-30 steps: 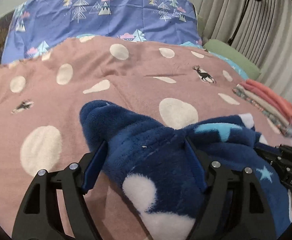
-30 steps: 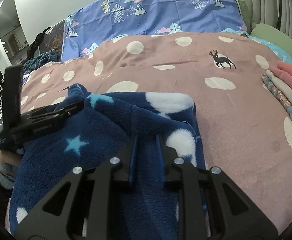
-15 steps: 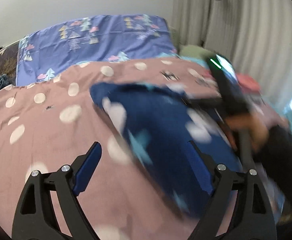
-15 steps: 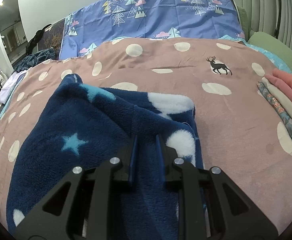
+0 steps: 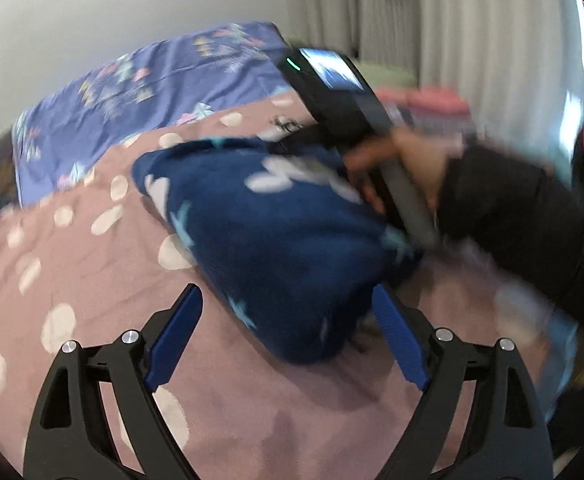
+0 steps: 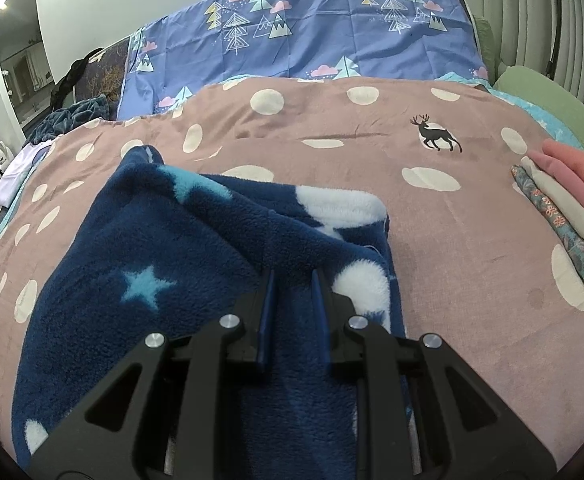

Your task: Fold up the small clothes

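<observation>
The navy star-patterned fleece is lying partly folded on the pink spotted bedspread — the right gripper is pinching its near edge between nearly closed jaws, while the left gripper is hovering above with jaws wide apart — gripping nothing.

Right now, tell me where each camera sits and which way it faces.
Left wrist: on the left gripper, open above the bedspread, facing right at the fleece and the person's right hand.
Right wrist: on the right gripper, shut on the fleece, facing the headboard and folded pile; no body shows.
Shared: fleece, bedspread, headboard.
</observation>
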Motion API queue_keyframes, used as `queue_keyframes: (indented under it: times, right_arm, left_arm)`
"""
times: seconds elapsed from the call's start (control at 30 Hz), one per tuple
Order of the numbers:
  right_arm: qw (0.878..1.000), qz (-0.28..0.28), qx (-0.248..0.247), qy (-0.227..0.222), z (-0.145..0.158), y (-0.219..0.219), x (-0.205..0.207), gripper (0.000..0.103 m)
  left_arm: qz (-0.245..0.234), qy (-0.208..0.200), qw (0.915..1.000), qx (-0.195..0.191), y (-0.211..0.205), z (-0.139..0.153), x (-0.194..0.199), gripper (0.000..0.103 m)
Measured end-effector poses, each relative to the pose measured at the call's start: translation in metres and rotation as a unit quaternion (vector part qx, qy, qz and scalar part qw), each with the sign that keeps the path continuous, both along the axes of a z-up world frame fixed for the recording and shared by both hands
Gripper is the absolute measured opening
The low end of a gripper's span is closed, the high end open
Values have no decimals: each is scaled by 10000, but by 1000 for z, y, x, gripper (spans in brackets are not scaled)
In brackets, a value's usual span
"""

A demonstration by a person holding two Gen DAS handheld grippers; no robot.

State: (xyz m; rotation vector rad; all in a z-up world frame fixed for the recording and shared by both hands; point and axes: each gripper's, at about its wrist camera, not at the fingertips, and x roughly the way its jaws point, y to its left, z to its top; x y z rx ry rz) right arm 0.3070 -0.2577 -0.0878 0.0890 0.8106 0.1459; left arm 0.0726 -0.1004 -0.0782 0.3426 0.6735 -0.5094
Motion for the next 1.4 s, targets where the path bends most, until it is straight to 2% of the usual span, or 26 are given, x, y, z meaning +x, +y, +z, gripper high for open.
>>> queue_keyframes:
  times: [0.03, 0.1, 0.2, 0.23, 0.27, 0.3, 0.33, 0.47, 0.53, 0.57, 0.63, 0.67, 0.7, 0.73, 0.83, 0.9, 0.97, 1.0, 1.03, 1.1, 1.13, 1.17, 1.23, 1.3, 1.33, 1.4]
  right_arm:
    - [10000, 1, 33, 3, 0, -1, 0, 19]
    - [10000, 0, 32, -11, 0, -1, -1, 19]
    - [10000, -13, 24, -10, 0, -1, 0, 19]
    - [10000, -28, 47, -8, 0, -3, 0, 19]
    - [10000, -17, 83, -9, 0, -3, 0, 19]
    - [9999, 5, 109, -15, 0, -5, 1, 19]
    - [9999, 0, 110, -11, -1, -6, 1, 18]
    - [9995, -79, -278, -86, 2, 6, -3, 18]
    - [9989, -60, -462, -113, 5, 10, -4, 21]
    - [9985, -19, -522, -133, 9, 9, -6, 22]
    - [9984, -3, -501, -276, 23, 0, -19, 44]
    - [9979, -130, -386, -499, 34, -13, -35, 81]
    - [9957, -291, -137, -864, 45, -31, -58, 91]
    - [9940, -332, 157, -1034, 51, -47, -76, 91]
    - [9892, -576, 1079, -801, 49, -90, -110, 91]
    - [9759, -877, 1940, -484, 35, -116, -135, 91]
    - [9571, -951, 2735, -116, 14, -127, -160, 91]
    - [9471, -960, 3063, 40, 4, -127, -173, 91]
    - [9342, -948, 3432, 240, -8, -125, -188, 91]
    - [9171, -879, 3847, 570, -24, -116, -208, 91]
    - [9095, -784, 4015, 740, -31, -109, -216, 91]
    - [9061, -689, 4085, 851, -33, -102, -219, 92]
    - [9037, -407, 4119, 1096, -37, -84, -222, 92]
    - [9082, -223, 4018, 1155, -37, -73, -216, 95]
    - [9123, -308, 3904, 1200, -39, -68, -209, 95]
    - [9097, -498, 3929, 1252, -42, -65, -199, 97]
  left_arm:
    - [173, -82, 9991, 367, -8, -12, 4, 87]
    - [712, -182, 9956, 583, -14, -24, 21, 87]
    - [1353, -237, 9903, 201, -13, -21, 44, 87]
    - [1441, -290, 9889, 216, -15, -21, 46, 87]
    - [1484, -456, 9866, 508, -18, -26, 42, 88]
    - [1490, -608, 9834, 833, -17, -33, 38, 88]
    - [1484, -647, 9819, 979, -12, -38, 34, 88]
    - [1436, -209, 9874, 629, 9, -37, 30, 87]
    - [1233, -113, 9908, 546, 7, -30, 23, 82]
    - [964, 31, 9945, 418, 8, -23, 14, 82]
    - [384, 206, 9988, 213, 18, -7, -6, 81]
    - [200, 219, 9995, 106, 25, 1, -14, 80]
    - [-3, 216, 9997, -69, 35, 13, -21, 79]
    - [-114, 152, 9995, -244, 43, 23, -23, 79]
    - [135, -350, 9954, -883, 63, 63, -11, 79]
    - [307, -461, 9923, -1107, 65, 72, 13, 79]
    - [367, -331, 9904, -1288, 59, 70, 46, 79]
    - [375, -217, 9905, -1303, 52, 67, 62, 79]
    - [395, -47, 9921, -1191, 41, 57, 78, 79]
    - [372, 269, 9952, -862, 21, 36, 89, 79]
    - [353, 555, 9961, -595, 9, 16, 97, 80]
    - [380, 645, 9960, -491, 8, 5, 104, 85]
    - [469, 529, 9948, -735, 13, -7, 102, 88]
    - [522, 707, 9913, -978, 24, -10, 104, 88]
    - [545, 809, 9894, -1073, 28, -11, 106, 89]
    - [573, 955, 9868, -1177, 34, -13, 107, 89]
